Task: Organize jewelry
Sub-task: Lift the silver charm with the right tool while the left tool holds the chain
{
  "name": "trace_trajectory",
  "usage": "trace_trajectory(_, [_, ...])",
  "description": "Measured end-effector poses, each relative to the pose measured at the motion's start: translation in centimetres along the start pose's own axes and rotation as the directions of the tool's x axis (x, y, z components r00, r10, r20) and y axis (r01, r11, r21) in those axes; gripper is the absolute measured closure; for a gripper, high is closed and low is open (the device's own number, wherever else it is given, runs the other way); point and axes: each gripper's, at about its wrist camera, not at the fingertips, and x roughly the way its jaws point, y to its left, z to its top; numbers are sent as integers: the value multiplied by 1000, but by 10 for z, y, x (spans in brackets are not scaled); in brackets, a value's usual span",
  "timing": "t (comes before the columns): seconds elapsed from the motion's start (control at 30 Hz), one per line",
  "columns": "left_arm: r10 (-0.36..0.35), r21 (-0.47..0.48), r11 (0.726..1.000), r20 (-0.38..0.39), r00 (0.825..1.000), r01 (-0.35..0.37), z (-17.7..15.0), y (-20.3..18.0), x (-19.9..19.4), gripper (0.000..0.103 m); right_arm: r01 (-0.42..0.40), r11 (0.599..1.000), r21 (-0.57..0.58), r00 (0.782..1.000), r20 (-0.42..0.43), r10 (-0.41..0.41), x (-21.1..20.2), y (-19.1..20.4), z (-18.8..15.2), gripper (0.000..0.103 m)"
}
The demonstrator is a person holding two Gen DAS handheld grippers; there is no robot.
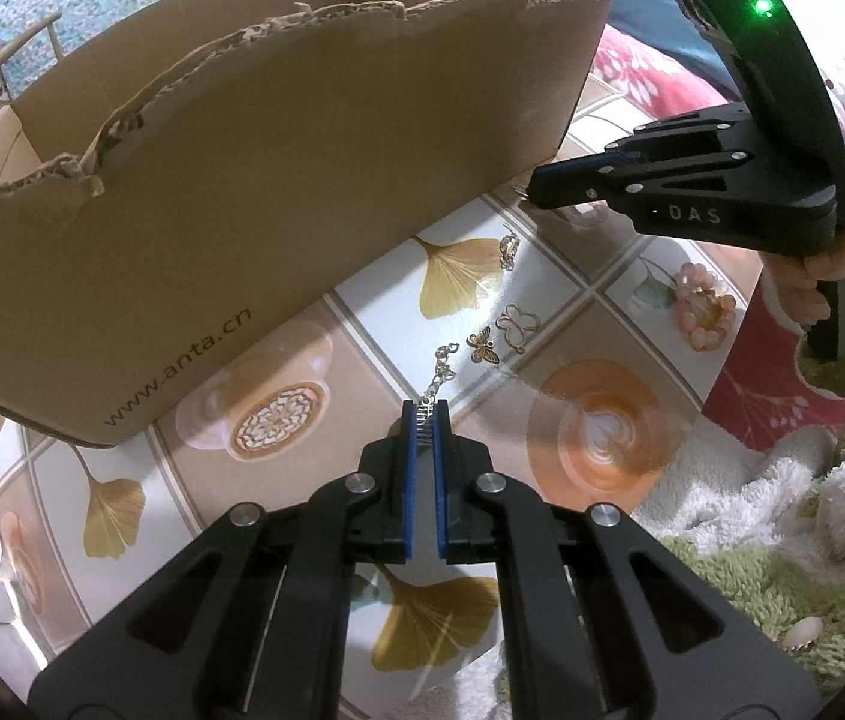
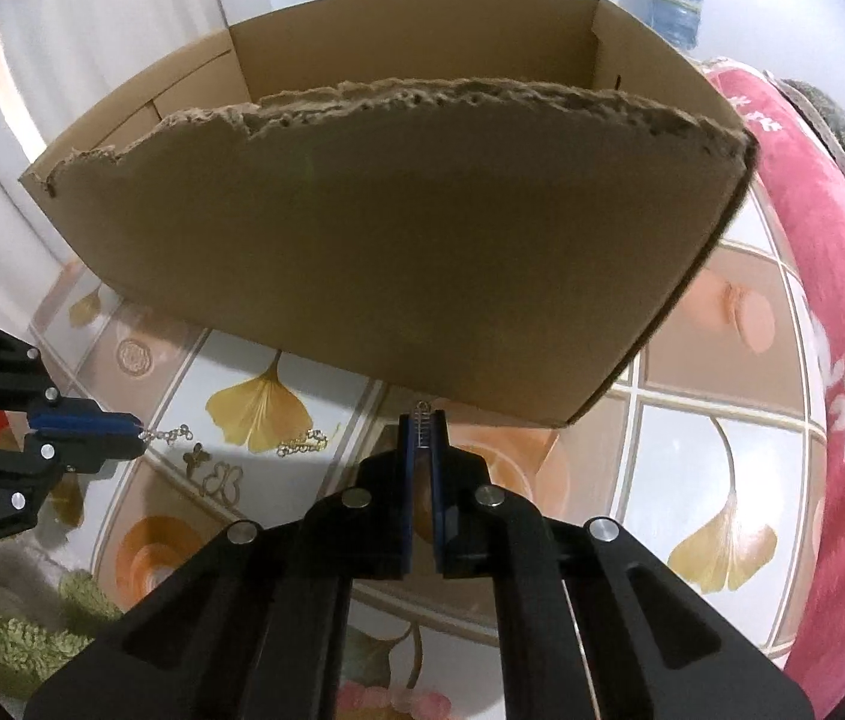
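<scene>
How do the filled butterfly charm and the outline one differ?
The filled butterfly charm has solid patterned wings; the outline butterfly charm is an open wire shape and looks larger. The filled one lies nearer the silver chain, the outline one nearer the pink bead bracelet. Both are gold-coloured, flat on the tablecloth, ungripped.

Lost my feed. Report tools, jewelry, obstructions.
Left tool shut on silver chain, right tool shut, load unclear. Butterfly charms, pink bracelet loose on table. Cardboard box close ahead.

A matt, rough-torn cardboard box [image 1: 278, 180] stands on a glossy patterned tablecloth [image 1: 548, 324], beside shiny metal butterfly charms [image 1: 485, 345].
</scene>
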Motion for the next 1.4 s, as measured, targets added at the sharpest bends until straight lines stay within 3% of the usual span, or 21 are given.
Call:
trace_trajectory(0.37, [2,0,1000,1,1000,-2,0,0,0,99,-10,996,89,998,-53,15,-15,-3,-25,98])
trace_trajectory(0.47, [0,-3,1000,3,1000,0,-1,0,1,99,-31,995,99,999,-31,34,-19,-4,-29,96])
trace_trajectory(0.57, [2,1,1000,1,1000,-2,-1,0,1,99,-14,996,93,1000,-10,15,-23,-3,-29,79])
trace_trajectory(0.7, [5,3,1000,0,1000,-5,-2,-1,1,99,13,997,80,1000,-7,-12,-16,3,-24,77])
trace_trajectory(0.87, [4,2,1000,0,1000,-4,-1,-1,1,99,37,997,63,999,-12,-37,-13,5,-23,81])
trace_trajectory(0.93, [4,2,1000,0,1000,-4,-1,-1,1,99,65,997,46,998,-13,-64,-12,8,-24,91])
trace_trajectory(1.0, [4,2,1000,0,1000,-4,-1,-1,1,99,42,998,53,999,-21,-41,-11,8,-23,95])
trace_trajectory(1.4, [4,-1,1000,7,1000,-4,-1,-2,1,99,19,997,80,1000,-6,-19,-14,3,-26,98])
